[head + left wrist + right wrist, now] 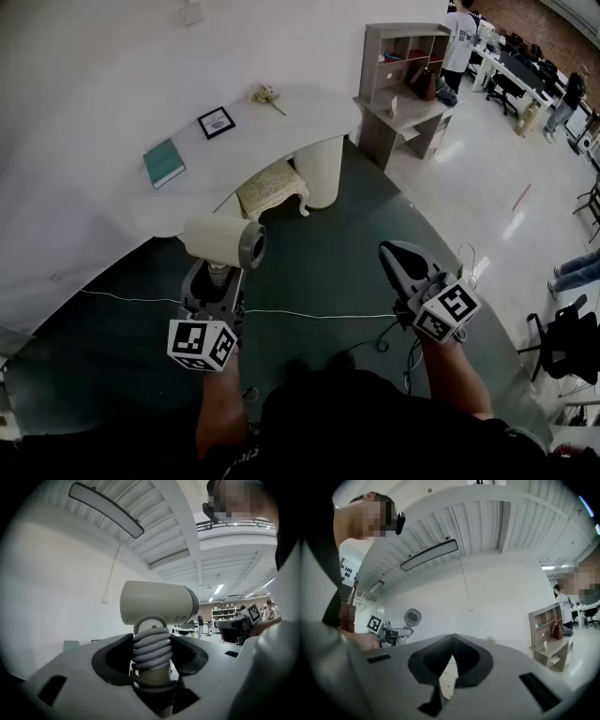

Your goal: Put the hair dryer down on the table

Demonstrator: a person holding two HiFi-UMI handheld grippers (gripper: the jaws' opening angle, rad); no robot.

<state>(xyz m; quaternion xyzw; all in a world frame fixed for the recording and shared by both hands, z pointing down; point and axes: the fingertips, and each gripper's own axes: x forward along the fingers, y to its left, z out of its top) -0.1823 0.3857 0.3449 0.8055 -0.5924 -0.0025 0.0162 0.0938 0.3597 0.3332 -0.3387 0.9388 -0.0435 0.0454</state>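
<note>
Saw the left gripper point(215, 279) clamped on the hair dryer point(225, 241) by its cord-wrapped handle, head up and in mid-air, well short of the white bench point(281, 122), probably for carrying; right gripper point(398, 261) was closed, empty, out of the way.

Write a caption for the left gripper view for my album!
The left gripper holds a cream hair dryer upright by its coil-wrapped handle.

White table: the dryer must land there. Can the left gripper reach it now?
Probably yes: the left gripper, shut on the hair dryer, faces the table across open floor, though a step closer seems needed.
</note>
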